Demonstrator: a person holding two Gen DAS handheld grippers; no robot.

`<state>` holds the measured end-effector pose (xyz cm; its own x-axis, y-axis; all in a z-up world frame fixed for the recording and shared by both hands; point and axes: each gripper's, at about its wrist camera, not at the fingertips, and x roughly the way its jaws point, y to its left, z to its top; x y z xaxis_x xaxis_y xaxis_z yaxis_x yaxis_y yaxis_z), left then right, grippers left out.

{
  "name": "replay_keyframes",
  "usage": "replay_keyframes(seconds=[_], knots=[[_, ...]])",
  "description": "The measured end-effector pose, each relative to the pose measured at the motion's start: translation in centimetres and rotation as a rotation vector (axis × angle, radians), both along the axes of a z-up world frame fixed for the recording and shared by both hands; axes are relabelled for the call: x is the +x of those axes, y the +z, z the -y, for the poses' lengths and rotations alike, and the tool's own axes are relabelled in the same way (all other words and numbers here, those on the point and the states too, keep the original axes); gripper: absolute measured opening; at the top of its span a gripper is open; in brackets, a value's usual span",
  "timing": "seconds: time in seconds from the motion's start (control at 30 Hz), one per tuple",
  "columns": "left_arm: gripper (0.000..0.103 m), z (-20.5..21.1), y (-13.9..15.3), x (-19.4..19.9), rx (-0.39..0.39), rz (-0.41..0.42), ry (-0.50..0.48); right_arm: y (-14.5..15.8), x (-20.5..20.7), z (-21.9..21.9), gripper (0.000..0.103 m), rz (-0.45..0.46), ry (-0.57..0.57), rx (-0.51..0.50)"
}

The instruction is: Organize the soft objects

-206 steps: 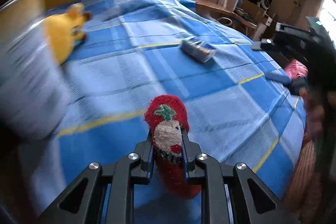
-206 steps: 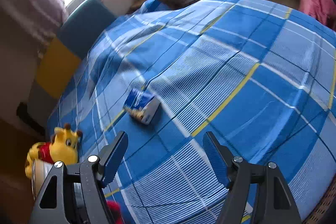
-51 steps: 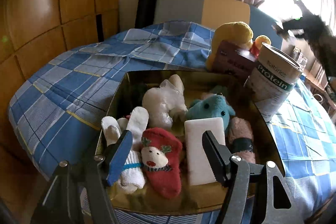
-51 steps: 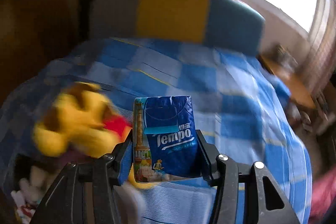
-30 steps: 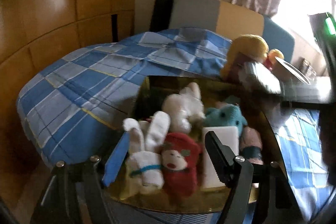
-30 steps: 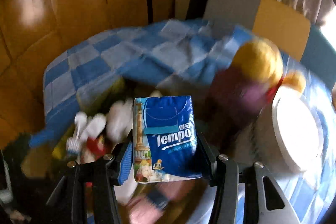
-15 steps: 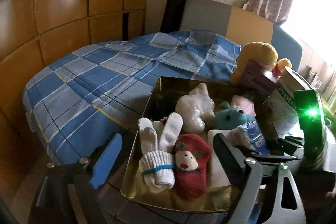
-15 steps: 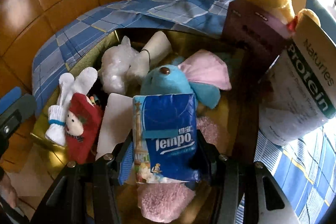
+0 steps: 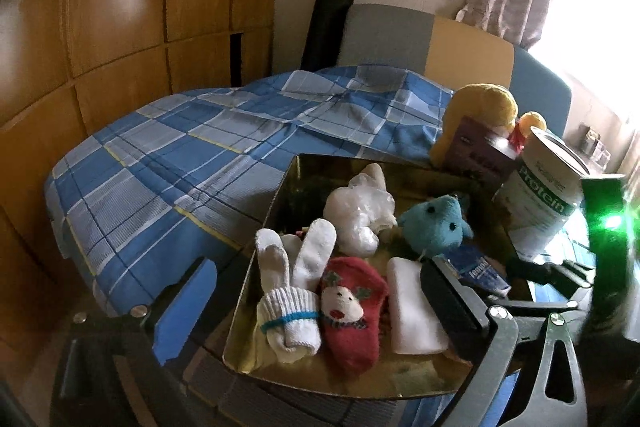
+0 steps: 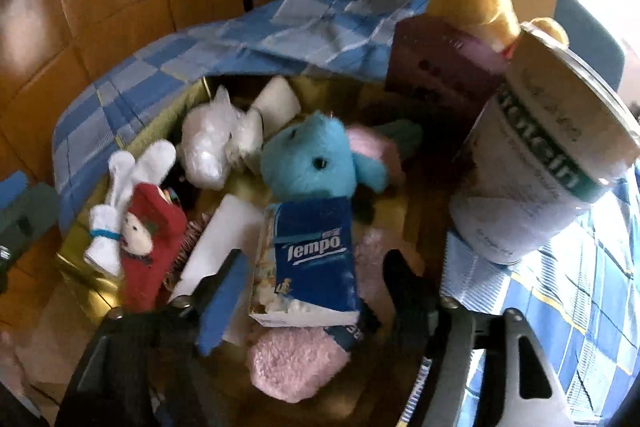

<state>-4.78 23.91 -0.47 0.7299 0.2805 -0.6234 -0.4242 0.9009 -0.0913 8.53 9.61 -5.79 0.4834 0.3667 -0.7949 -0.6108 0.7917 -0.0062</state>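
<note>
Our right tool [image 10: 312,291] is spread, the Tempo tissue pack [image 10: 310,259] lying released among the plush toys in the gold tin [image 9: 256,307]; our left tool [image 9: 316,311] hangs spread, empty, nearby.

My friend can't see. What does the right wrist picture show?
The right tongs stand open around a blue Tempo tissue pack lying in a gold tin of soft things: a blue plush toy, a red sock, a pink fluffy sock. A Protein can stands beside it.
</note>
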Motion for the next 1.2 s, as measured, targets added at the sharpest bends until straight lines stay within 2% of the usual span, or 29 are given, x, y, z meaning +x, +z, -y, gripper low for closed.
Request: replay_keyframes(seconds=[0.17, 0.33, 0.4, 0.6, 1.2], knots=[[0.103, 1.1, 0.3, -0.2, 0.016, 0.002, -0.017, 1.8, -1.0, 1.7, 0.077, 0.045, -0.043, 0.063], [0.103, 2.4, 0.5, -0.3, 0.043, -0.009, -0.016, 3.2, -2.5, 3.7, 0.077, 0.149, -0.151, 0.081], [0.103, 3.1, 0.4, -0.4, 0.059, -0.012, -0.009, 3.5, -2.9, 4.7, 0.082, 0.168, -0.205, 0.096], [0.103, 5.2, 0.4, -0.9, 0.041, 0.013, -0.021, 3.6, -4.4, 7.4, 0.083, 0.210, -0.313, 0.105], [0.103, 9.0, 0.6, -0.8, 0.065, 0.014, -0.076, 4.3, -4.8, 13.0, 0.083, 0.231, -0.456, 0.141]])
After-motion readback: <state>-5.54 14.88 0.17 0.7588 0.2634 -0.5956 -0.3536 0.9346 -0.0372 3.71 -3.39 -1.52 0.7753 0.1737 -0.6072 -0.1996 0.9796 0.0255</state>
